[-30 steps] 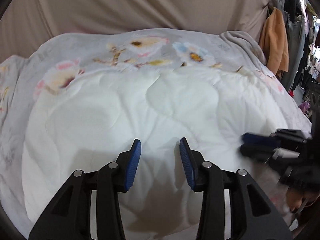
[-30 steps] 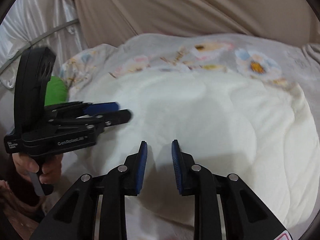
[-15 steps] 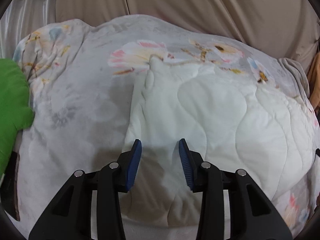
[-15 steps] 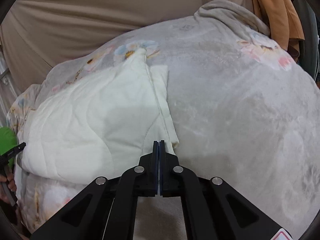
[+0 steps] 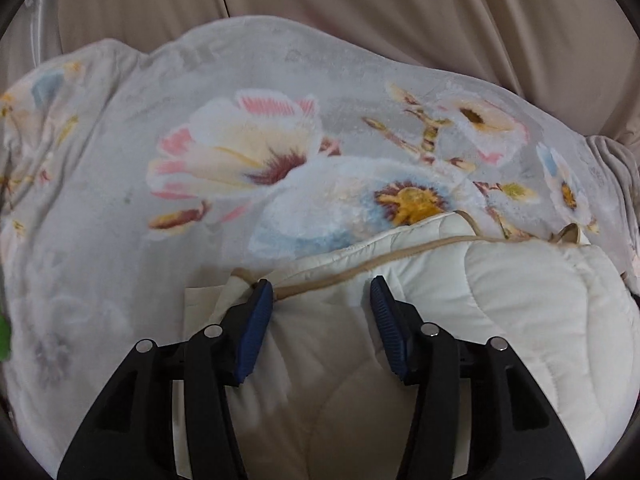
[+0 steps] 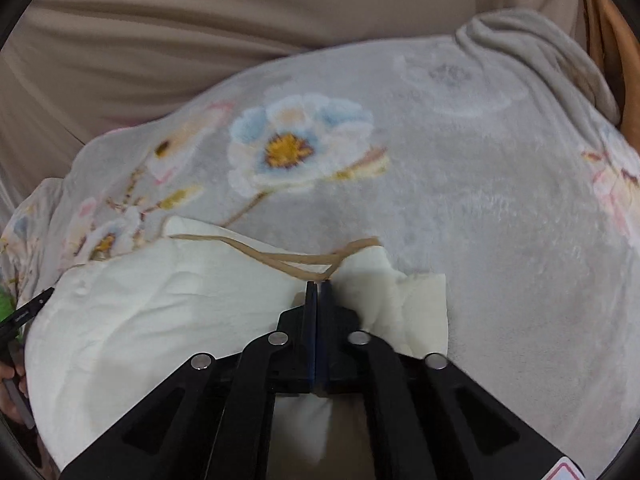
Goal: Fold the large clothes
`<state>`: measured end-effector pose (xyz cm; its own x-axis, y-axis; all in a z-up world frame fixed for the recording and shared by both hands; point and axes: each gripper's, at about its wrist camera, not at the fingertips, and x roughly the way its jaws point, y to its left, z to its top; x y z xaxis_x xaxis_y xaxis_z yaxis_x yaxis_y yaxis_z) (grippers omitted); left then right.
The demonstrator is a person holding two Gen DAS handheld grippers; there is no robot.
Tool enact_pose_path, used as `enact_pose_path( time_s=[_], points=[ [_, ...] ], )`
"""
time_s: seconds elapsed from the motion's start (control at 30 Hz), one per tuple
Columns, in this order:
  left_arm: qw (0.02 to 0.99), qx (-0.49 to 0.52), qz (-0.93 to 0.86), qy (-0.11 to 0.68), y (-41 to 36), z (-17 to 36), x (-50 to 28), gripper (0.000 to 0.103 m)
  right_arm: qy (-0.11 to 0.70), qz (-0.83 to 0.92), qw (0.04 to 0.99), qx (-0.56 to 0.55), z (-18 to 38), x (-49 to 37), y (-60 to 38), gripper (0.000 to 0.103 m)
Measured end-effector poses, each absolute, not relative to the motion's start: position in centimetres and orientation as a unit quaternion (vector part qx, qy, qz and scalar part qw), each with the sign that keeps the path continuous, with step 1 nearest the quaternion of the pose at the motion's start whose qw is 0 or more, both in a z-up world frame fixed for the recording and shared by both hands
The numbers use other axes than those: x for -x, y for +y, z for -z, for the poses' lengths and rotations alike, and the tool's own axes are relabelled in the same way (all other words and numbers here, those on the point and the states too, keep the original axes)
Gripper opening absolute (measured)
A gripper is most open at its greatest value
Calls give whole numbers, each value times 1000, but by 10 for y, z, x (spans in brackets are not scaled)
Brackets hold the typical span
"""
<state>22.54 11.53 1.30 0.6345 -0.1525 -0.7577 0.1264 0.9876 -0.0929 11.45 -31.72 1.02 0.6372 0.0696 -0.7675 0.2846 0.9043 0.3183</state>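
White quilted garment [image 5: 500,320] lying folded on a grey flowered blanket [image 5: 120,220], beige curtain [image 5: 400,12] hanging behind. Tan edging [image 5: 360,272] running along the garment's far edge.

Left gripper [image 5: 320,308] over the garment's left corner, jaws apart and just opened wider, blue pads [image 5: 256,332] clear on either side of a span of white cloth (not pressing on it). Left pad's tip just beside the tan edging where the corner bunches up.

Right gripper [image 6: 319,292] with jaws fully together, having just closed, tips sitting at the garment's right corner, right where a loop of the tan edging [image 6: 304,260] meets them. Cannot tell whether any cloth or edging is pinched between the pads (tips hide the contact). A flap of white cloth [image 6: 424,312] lying on the blanket just right of the closed jaws.

At the left rim of the right wrist view, a bit of a hand [image 6: 10,384] and black gripper tip, next to a sliver of something green [image 6: 6,304].
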Motion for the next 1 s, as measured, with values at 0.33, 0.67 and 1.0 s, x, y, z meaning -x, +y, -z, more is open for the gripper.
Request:
enact_pose_path(
  time_s=[0.33,0.67,1.0],
  points=[
    [907,17,73,416,112,3,-236,51,430,67,878,-199,-3,-120,-314,0],
    [924,89,78,363,176,-66,-120,86,372,-52,920,-111,-97,-76,-208,14],
    [882,176,42,435,224,4,-53,87,449,-120,884,-50,-46,-132,-117,13]
  ],
)
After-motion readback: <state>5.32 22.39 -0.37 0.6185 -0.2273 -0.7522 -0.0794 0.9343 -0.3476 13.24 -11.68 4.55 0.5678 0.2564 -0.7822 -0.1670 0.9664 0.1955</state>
